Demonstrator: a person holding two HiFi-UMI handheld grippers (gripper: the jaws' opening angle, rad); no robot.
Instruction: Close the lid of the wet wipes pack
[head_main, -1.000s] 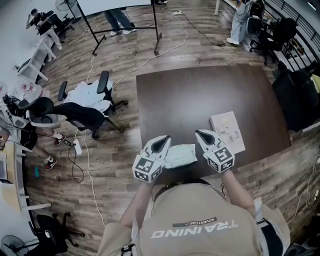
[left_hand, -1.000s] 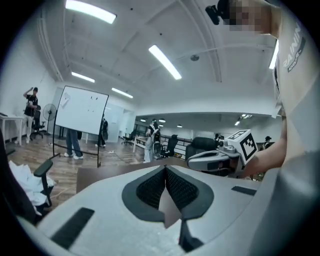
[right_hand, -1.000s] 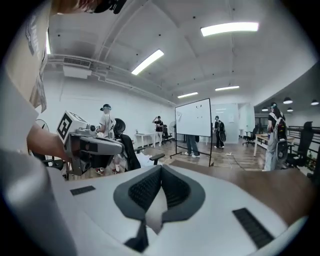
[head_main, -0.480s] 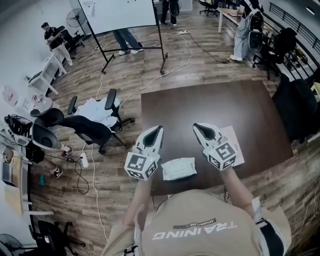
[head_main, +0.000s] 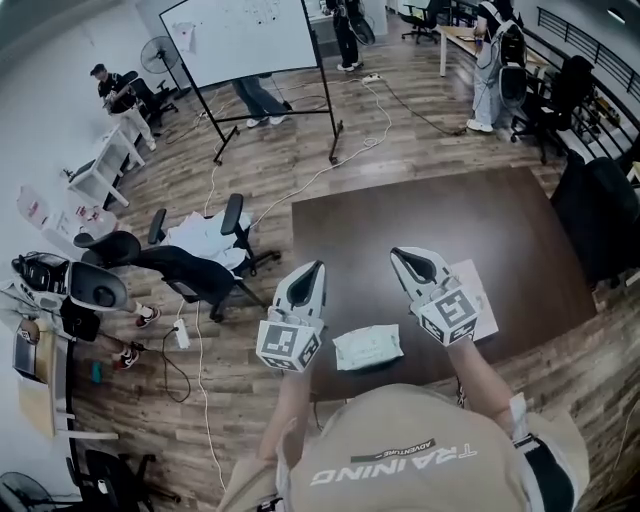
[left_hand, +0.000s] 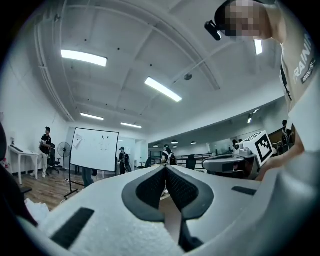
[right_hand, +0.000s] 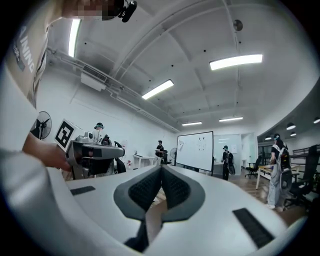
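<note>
The wet wipes pack (head_main: 367, 347) lies flat on the dark brown table (head_main: 450, 215) near its front edge; whether its lid is down is too small to tell. My left gripper (head_main: 314, 270) is held up in the air to the pack's left, and my right gripper (head_main: 406, 256) is up to its right. Neither touches the pack. In the left gripper view the jaws (left_hand: 164, 168) meet at the tips with nothing between them. The right gripper view shows the same at its tips (right_hand: 161, 167). Both point level, out over the room.
A white printed booklet (head_main: 481, 301) lies on the table under my right gripper. Office chairs (head_main: 190, 268) stand left of the table, cables cross the wood floor, and a whiteboard (head_main: 248, 37) with people near it stands farther back.
Both grippers have risen from table level beside the pack to well above it, still shut. The pack has stayed where it was.
</note>
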